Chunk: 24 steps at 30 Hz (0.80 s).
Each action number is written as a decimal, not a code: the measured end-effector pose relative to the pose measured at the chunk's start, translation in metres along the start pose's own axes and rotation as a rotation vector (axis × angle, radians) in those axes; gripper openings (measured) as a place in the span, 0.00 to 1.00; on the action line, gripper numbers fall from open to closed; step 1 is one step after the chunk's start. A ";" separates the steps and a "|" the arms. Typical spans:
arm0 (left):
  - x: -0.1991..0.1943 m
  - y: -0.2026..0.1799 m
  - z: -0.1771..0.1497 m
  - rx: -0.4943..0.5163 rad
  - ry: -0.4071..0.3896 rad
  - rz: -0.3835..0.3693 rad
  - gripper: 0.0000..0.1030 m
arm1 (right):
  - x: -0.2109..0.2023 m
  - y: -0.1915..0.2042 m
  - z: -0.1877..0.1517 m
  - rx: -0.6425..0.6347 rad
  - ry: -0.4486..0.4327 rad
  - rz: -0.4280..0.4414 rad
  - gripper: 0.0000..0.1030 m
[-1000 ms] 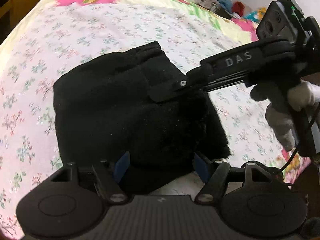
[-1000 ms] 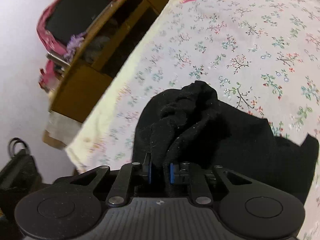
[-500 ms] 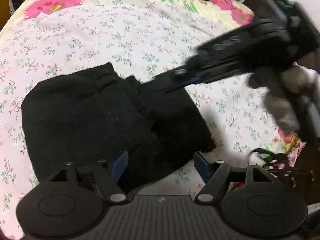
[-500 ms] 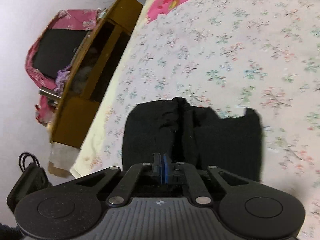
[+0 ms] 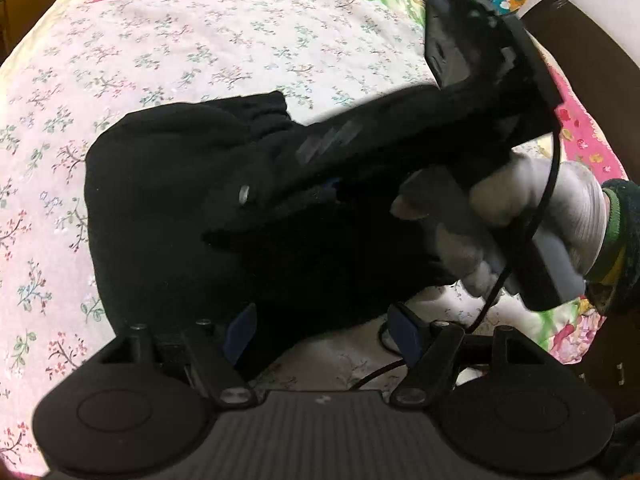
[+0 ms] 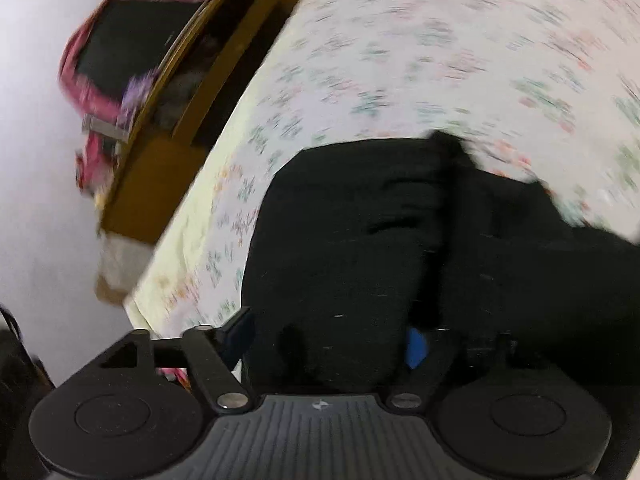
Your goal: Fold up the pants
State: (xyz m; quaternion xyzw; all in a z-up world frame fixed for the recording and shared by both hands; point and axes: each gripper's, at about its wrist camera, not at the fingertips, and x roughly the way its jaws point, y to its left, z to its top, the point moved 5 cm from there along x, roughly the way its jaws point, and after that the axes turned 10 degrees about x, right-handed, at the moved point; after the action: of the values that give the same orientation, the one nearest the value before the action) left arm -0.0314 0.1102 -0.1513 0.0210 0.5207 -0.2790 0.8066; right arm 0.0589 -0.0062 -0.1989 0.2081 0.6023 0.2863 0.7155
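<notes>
Black fabric forms a compact, roughly rectangular bundle: the pants (image 5: 168, 208) lie on the floral bedsheet (image 5: 168, 52), already doubled over into several layers, with a thick raised ridge running across the top surface.

Position relative to the grippers:
- The left gripper (image 5: 320, 322) sits at the near edge of the bundle. Its blue-padded fingers are spread wide, and the near hem of the pants lies between them without being pinched. It holds nothing.
- The right gripper (image 6: 330, 338) is directly over the bundle, fingers also spread wide, with dark cloth filling the gap between them. No closure on the cloth is visible. This view is motion-blurred, so contact between pads and fabric cannot be confirmed.
- In the left wrist view the right gripper reaches in from the right side, its fingers low over the middle of the bundle, held by a gloved hand (image 5: 556, 216).

Long axis: the bundle appears to run left to right across the left wrist view, with the ridge near its centre.

Judgement: the right gripper is nearer the fabric's centre; the left gripper is better placed for the near edge. The fold appears close to complete.
</notes>
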 end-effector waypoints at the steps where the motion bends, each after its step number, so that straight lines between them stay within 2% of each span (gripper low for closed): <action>1: 0.000 0.001 -0.001 -0.003 0.004 0.003 0.76 | 0.006 0.002 -0.001 -0.009 0.012 -0.036 0.33; 2: 0.000 0.000 -0.001 -0.005 0.004 0.007 0.76 | 0.010 0.001 -0.001 0.016 0.026 -0.033 0.18; 4: -0.003 0.001 -0.003 -0.001 0.005 0.014 0.76 | 0.006 0.001 -0.001 0.087 0.038 0.052 0.13; 8: -0.008 0.001 0.003 0.003 0.008 0.028 0.76 | -0.033 0.015 0.004 0.115 -0.018 0.168 0.08; 13: -0.018 -0.013 0.017 0.048 -0.012 0.019 0.76 | -0.075 0.022 0.004 0.141 -0.048 0.240 0.07; 17: -0.016 -0.032 0.030 0.108 -0.037 -0.024 0.77 | -0.121 0.017 0.004 0.140 -0.120 0.223 0.06; 21: 0.001 -0.055 0.043 0.169 -0.033 -0.078 0.77 | -0.150 -0.006 0.000 0.159 -0.184 0.135 0.06; 24: 0.021 -0.067 0.046 0.209 -0.005 -0.095 0.77 | -0.148 -0.038 -0.010 0.201 -0.202 0.037 0.06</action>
State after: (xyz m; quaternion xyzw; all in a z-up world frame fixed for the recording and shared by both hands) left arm -0.0186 0.0297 -0.1309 0.0796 0.4871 -0.3697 0.7872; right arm 0.0384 -0.1336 -0.1153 0.3175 0.5490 0.2151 0.7427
